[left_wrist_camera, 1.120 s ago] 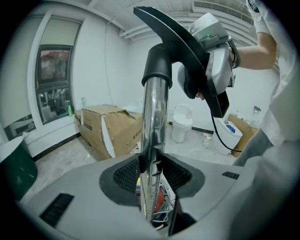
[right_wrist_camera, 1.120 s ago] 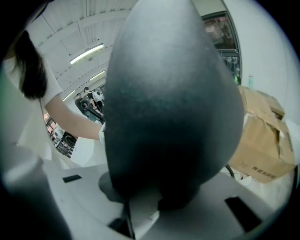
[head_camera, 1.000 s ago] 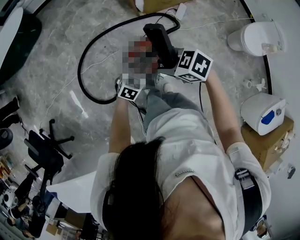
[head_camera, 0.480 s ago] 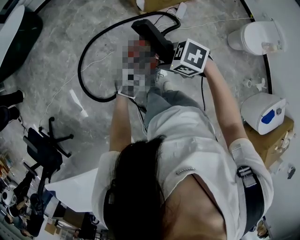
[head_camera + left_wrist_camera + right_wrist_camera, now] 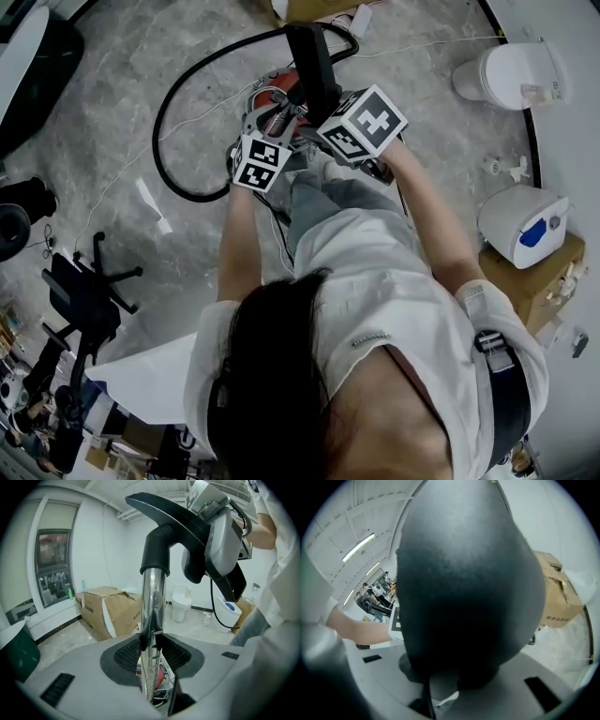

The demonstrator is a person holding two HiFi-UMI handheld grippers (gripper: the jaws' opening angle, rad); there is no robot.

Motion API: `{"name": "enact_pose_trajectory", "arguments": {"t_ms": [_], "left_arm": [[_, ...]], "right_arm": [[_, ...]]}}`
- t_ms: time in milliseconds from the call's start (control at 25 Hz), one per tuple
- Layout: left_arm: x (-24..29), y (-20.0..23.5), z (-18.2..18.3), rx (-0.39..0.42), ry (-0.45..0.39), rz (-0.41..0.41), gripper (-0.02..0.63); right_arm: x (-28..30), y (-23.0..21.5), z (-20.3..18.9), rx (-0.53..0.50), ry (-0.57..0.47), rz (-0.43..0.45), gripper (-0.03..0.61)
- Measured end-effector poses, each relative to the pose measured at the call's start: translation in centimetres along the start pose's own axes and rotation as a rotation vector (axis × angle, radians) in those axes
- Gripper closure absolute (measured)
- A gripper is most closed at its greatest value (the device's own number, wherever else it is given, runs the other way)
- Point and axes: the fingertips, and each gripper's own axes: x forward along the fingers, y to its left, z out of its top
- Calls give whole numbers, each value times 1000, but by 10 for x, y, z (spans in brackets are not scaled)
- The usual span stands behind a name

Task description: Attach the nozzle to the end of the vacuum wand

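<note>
Pinching the shiny chrome vacuum wand (image 5: 152, 602) from both sides, the left gripper (image 5: 151, 644) has its two dark ribbed pads (image 5: 129, 653) pressed on the metal tube, low on its length. The tube stands almost upright in the left gripper view. At the top end of the tube sits the black plastic nozzle (image 5: 164, 522): its round collar is over the tube end and its flat wide head spreads to the left and right above.

The right gripper (image 5: 443, 681) comes from the right side, and its grey body is against the nozzle head. In the right gripper view the black nozzle fills nearly all the picture and stands between the jaws. The fingers seem closed on it, though the dark surface makes the contact line hard to see.

From the head view both grippers meet far in front of the person, over the grey marbled floor (image 5: 112, 112). A black hose (image 5: 167, 141) makes a loop on the floor at the left. A small red part (image 5: 281, 92), maybe the vacuum body, shows just beside the grippers. A brown cardboard box (image 5: 105, 609) and a white toilet (image 5: 180, 603) stand far behind the wand.
</note>
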Motion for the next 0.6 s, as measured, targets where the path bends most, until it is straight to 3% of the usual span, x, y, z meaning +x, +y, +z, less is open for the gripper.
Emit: {"name": "enact_pose_trajectory", "arguments": {"t_ms": [320,600], "left_arm": [[1,-7,0,13,-5,6,474],[5,-13,-4,55,9,-23,479]], "right_arm": [[-6,12,5,204,-65,134,468],[-7,11,-7,132,-71,190,465]]}}
